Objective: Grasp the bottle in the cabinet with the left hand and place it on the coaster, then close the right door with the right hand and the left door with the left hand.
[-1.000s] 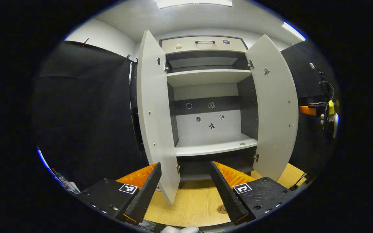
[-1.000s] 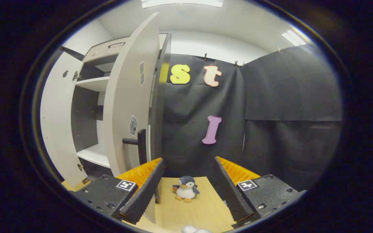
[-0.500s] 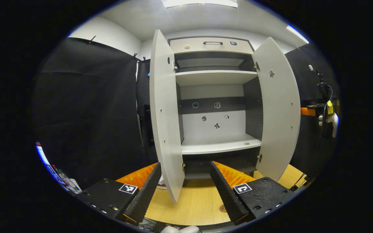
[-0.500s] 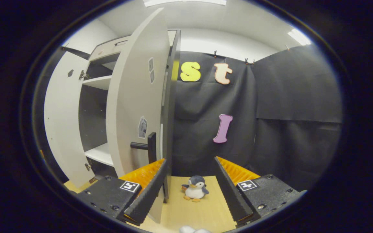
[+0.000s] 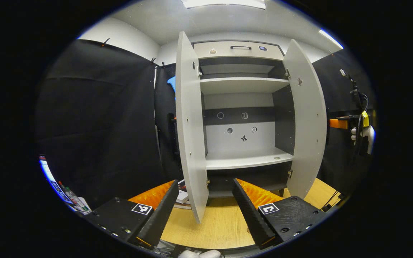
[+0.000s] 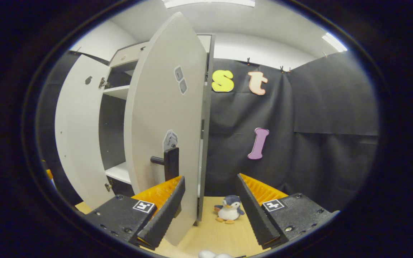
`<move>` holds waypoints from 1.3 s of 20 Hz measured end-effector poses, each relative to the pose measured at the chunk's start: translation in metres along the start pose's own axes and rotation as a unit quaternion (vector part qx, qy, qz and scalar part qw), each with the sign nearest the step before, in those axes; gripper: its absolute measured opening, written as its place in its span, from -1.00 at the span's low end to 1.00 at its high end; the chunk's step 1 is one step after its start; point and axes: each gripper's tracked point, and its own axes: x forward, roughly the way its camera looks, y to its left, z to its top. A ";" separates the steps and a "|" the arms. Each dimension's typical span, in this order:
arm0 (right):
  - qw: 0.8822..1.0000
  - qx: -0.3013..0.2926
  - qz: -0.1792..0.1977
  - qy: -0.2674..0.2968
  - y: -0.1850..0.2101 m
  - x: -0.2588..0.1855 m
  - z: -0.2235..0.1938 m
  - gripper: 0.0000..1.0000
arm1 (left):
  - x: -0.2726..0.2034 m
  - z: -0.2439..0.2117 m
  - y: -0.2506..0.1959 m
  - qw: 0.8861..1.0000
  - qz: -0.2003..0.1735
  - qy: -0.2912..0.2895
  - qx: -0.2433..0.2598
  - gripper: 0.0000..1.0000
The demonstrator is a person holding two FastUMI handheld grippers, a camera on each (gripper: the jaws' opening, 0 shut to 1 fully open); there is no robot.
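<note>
The grey cabinet (image 5: 242, 84) stands with both doors swung out. Its left door (image 5: 191, 136) is nearly edge-on, and its right door (image 5: 308, 122) is partly turned inward. A small round object (image 5: 277, 158) lies on the lower shelf (image 5: 246, 163). My left gripper (image 5: 204, 211) is open and holds nothing, low over the wooden table (image 5: 221, 229) in front of the left door. My right gripper (image 6: 210, 211) is open too, beside the right door's outer face (image 6: 163, 118) and just below its black handle (image 6: 170, 163). Whether it touches the door, I cannot tell. From the left gripper view, the right gripper (image 5: 339, 123) shows past the right door, held by a gloved hand (image 5: 367, 134).
A small plush penguin (image 6: 229, 214) stands on the table between my right fingers, near the black cloth wall. Markers (image 5: 71, 197) lie at the far left, and a flat box (image 5: 182, 195) sits behind the left door's foot.
The right door has swung partway toward shut, with my right gripper moving along its outer face. The left gripper has shifted left, so the cabinet sits further right in its view.
</note>
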 end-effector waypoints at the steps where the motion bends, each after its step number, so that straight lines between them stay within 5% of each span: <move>1: 1.000 0.003 0.008 0.001 0.011 0.002 0.000 0.89 | -0.001 0.000 0.002 1.000 0.002 0.000 -0.001 0.83; 6: 0.999 0.005 0.026 -0.018 0.064 0.028 0.012 0.83 | -0.007 0.000 0.016 1.000 0.014 0.002 -0.002 0.83; 10: 0.999 0.000 0.030 -0.041 0.088 0.032 0.028 0.97 | -0.011 -0.003 0.026 1.000 0.023 0.003 -0.002 0.83; 26: 1.000 0.022 0.015 -0.007 0.081 -0.048 -0.001 0.99 | 0.014 -0.007 0.049 1.000 0.007 0.005 -0.004 0.84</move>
